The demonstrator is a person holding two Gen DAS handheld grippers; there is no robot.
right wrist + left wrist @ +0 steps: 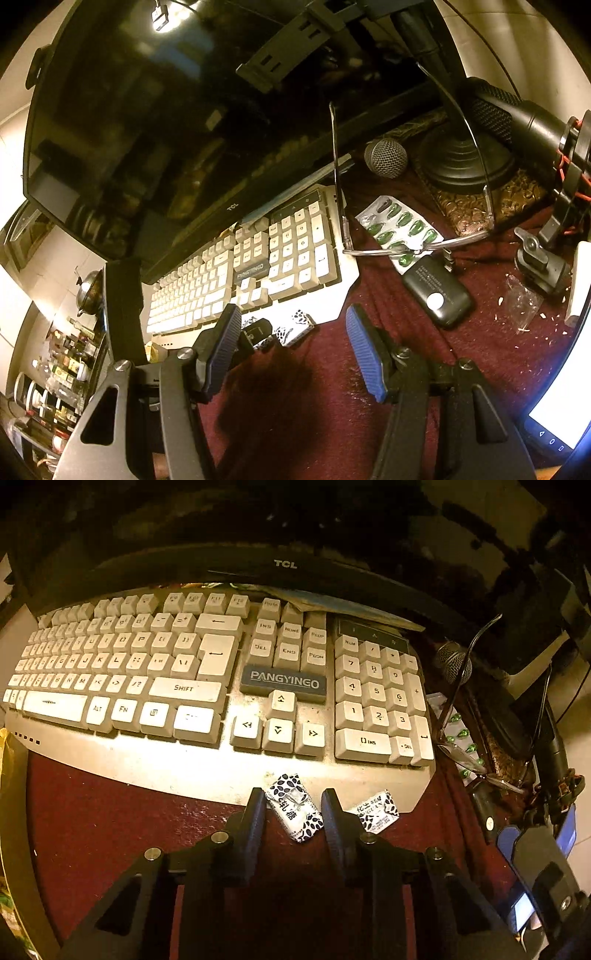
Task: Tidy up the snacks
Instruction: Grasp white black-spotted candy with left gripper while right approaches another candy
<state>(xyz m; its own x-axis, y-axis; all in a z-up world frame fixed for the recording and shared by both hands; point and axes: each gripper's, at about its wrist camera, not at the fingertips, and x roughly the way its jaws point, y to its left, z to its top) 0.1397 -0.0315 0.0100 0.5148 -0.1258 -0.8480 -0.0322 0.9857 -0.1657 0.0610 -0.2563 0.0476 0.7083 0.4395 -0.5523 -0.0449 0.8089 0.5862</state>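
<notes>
White candy (pixel 293 806), dark-spotted wrapper, lies between left gripper (pixel 293 812) fingers.

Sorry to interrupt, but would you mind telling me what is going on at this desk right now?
Someone is tidying snacks with a hand-held tool in each hand. The left tool straddles a black-and-white wrapped candy lying against the front edge of the keyboard, its jaws close against the wrapper. A second candy lies just to its right. The right tool hovers open over the red cloth, holding nothing.
</notes>
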